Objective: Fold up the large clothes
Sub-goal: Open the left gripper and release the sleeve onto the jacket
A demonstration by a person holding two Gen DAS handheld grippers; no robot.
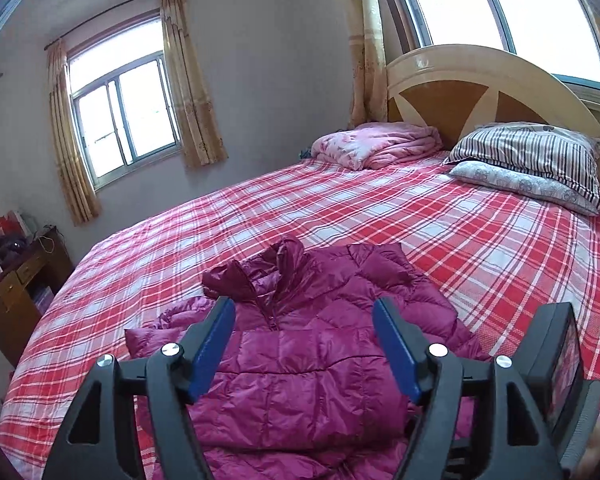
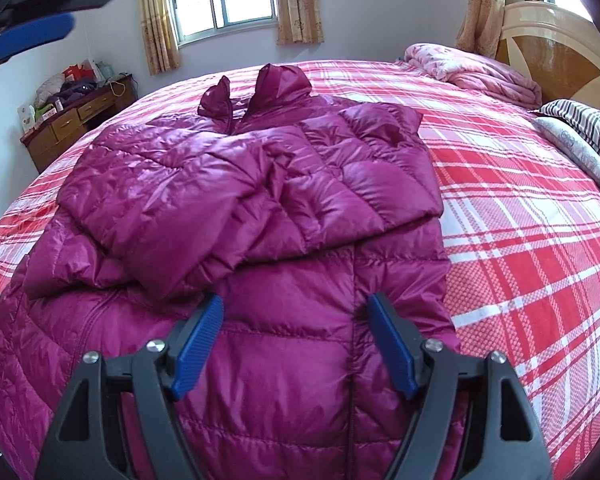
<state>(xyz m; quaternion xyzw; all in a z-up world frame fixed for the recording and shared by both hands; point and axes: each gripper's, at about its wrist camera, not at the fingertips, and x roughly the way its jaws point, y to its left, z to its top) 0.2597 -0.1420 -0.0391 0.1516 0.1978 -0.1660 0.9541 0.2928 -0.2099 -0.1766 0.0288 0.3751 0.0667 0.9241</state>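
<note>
Both claws sit spread wide with nothing between their blue pads: my left gripper (image 1: 304,312) hovers above the magenta puffer jacket (image 1: 300,356), and my right gripper (image 2: 296,308) hangs low over the jacket's lower body. The jacket (image 2: 236,208) lies on the plaid bedsheet (image 2: 520,240), toward the foot edge of the bed, collar pointing at the far side. Its sleeves are folded across the chest (one bunched over the other).

Around it I see a folded pink quilt (image 1: 376,146) and a striped pillow (image 1: 528,152) stacked on a patterned pillow (image 1: 524,186), all up against the headboard (image 1: 484,92), well apart from the jacket. A cluttered wooden dresser (image 2: 76,120) stands beside the bed's far edge.

From the right wrist view I get the whole jacket and the left gripper (image 2: 52,12) raised in the top-left corner. The left wrist view hides the jacket's hem behind its own fingers. No writing is readable from either camera.
</note>
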